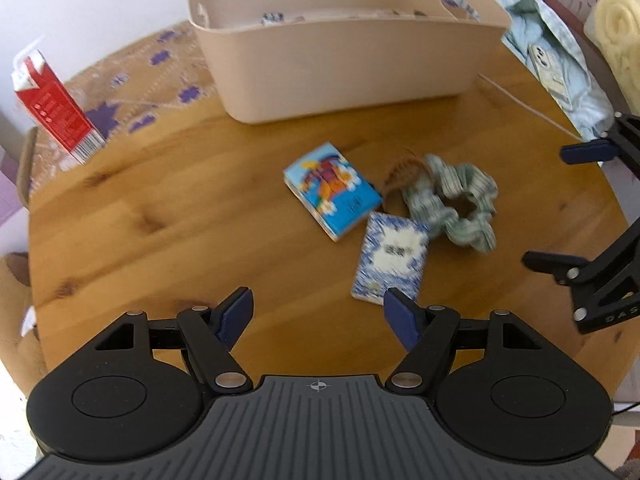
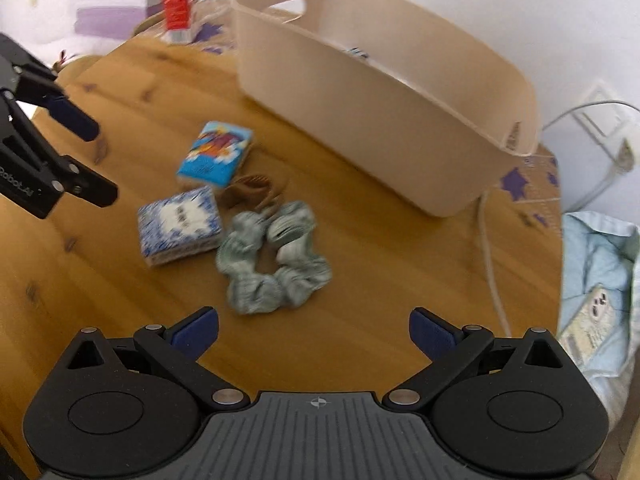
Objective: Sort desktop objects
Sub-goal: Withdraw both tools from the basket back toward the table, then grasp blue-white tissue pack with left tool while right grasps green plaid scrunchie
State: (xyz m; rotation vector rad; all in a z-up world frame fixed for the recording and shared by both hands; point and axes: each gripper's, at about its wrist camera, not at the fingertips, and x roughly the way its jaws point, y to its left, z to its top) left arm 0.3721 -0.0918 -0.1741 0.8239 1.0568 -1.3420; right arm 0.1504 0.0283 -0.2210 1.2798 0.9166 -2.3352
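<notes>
On the round wooden table (image 1: 160, 216) lie a bright blue picture pack (image 1: 332, 194) (image 2: 216, 152), a blue-and-white patterned pack (image 1: 390, 258) (image 2: 180, 228), a brown hair claw (image 1: 404, 172) (image 2: 250, 194) and a green-grey scrunchie (image 1: 456, 204) (image 2: 274, 260), close together. A beige bin (image 1: 344, 60) (image 2: 384, 120) stands behind them. My left gripper (image 1: 318, 316) is open and empty, just short of the patterned pack. My right gripper (image 2: 314, 330) is open and empty, just short of the scrunchie. Each gripper shows in the other's view, the right (image 1: 576, 208) and the left (image 2: 92, 160).
A red-and-white carton (image 1: 52, 106) (image 2: 180, 0) stands at the table's far side on a clear mat with purple shapes (image 1: 136, 80). A white cable (image 2: 490, 264) runs past the bin. Light blue cloth with a phone (image 2: 596, 280) lies off the table's edge.
</notes>
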